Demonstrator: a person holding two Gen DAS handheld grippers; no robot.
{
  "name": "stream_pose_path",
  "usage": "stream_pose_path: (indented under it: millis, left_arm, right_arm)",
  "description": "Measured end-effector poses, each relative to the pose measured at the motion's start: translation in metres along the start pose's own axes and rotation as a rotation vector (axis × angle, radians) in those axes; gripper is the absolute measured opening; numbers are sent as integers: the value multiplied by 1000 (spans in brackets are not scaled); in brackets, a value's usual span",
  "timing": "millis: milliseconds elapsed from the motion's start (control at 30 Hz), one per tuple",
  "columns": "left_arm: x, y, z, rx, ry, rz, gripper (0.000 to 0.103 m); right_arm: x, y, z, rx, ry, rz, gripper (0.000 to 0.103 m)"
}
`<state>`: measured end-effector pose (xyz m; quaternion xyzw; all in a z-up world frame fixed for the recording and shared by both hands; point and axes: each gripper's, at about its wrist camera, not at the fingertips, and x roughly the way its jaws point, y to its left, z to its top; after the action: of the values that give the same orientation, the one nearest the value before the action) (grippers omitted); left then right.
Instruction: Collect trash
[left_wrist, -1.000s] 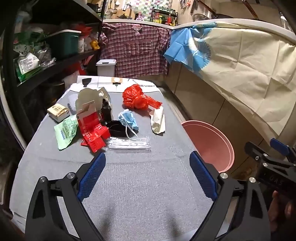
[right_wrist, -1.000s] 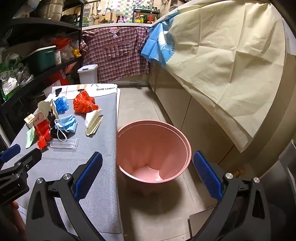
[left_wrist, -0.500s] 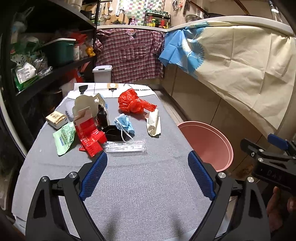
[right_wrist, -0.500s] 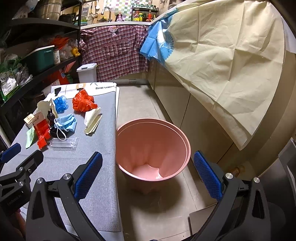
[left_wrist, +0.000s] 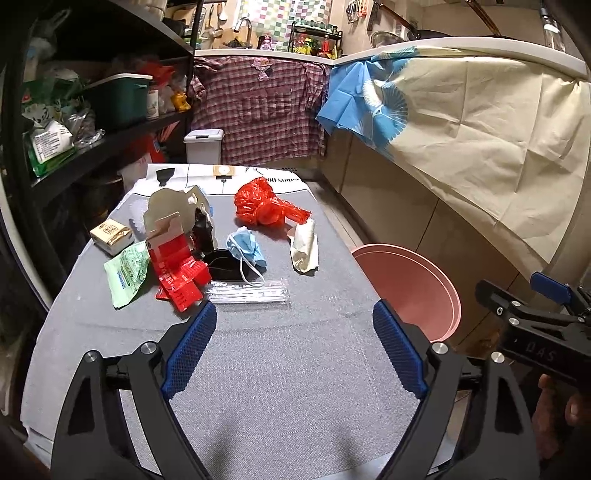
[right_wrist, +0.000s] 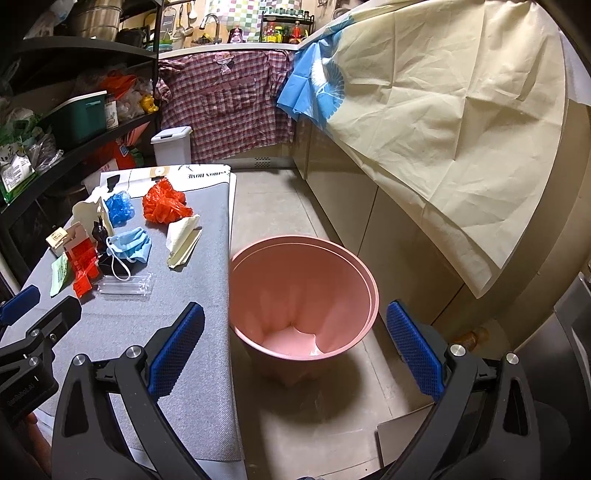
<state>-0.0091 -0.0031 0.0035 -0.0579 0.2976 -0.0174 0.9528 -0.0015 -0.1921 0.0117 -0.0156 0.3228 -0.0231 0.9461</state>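
Observation:
Trash lies on a grey table (left_wrist: 280, 373): a red plastic bag (left_wrist: 266, 208), a blue face mask (left_wrist: 245, 247), a cream paper wad (left_wrist: 304, 249), a clear straw packet (left_wrist: 247, 295), a red carton (left_wrist: 175, 269), a green packet (left_wrist: 127, 271) and a small box (left_wrist: 110, 234). A pink bin (right_wrist: 303, 291) stands on the floor right of the table. My left gripper (left_wrist: 293, 345) is open and empty above the near table, short of the straw packet. My right gripper (right_wrist: 295, 347) is open and empty above the bin's near rim.
Black shelves (left_wrist: 92, 140) full of goods line the left side. A counter draped in cream cloth (left_wrist: 480, 147) runs along the right. A small white lidded bin (left_wrist: 203, 149) and a plaid cloth (left_wrist: 258, 114) stand behind the table. A blue crumpled bag (right_wrist: 118, 206) lies at the table's far end.
Both grippers have drifted slightly back and up, so the trash and bin look a little farther away. Both stay open and empty.

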Motion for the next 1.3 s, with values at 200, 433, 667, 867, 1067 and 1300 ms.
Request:
stream_pose_path:
  millis: [200,433,667,867,1067,1300]
  left_arm:
    - [-1,-2,0,5,1,-6,84]
    - [-2,-3,1,10,-1,-9,84]
    - [-2,-3,1,10,-1,-9,84]
    - [-2,-4,0,10,0,-11,84]
    - [-1,-5,-1,10,1,-10,84]
    - [-1,-6,-1,7,3,-10,84]
  right_arm:
    - [-1,0,0,1,-2,-1,97]
    - [-1,0,0,1,-1,-1,97]
    - [-1,0,0,2,-3,0,97]
    - [-1,0,1,2,-1,0,97]
    - [-1,0,0,1,0,1,97]
    - [-1,2,-1,6,9,11,97]
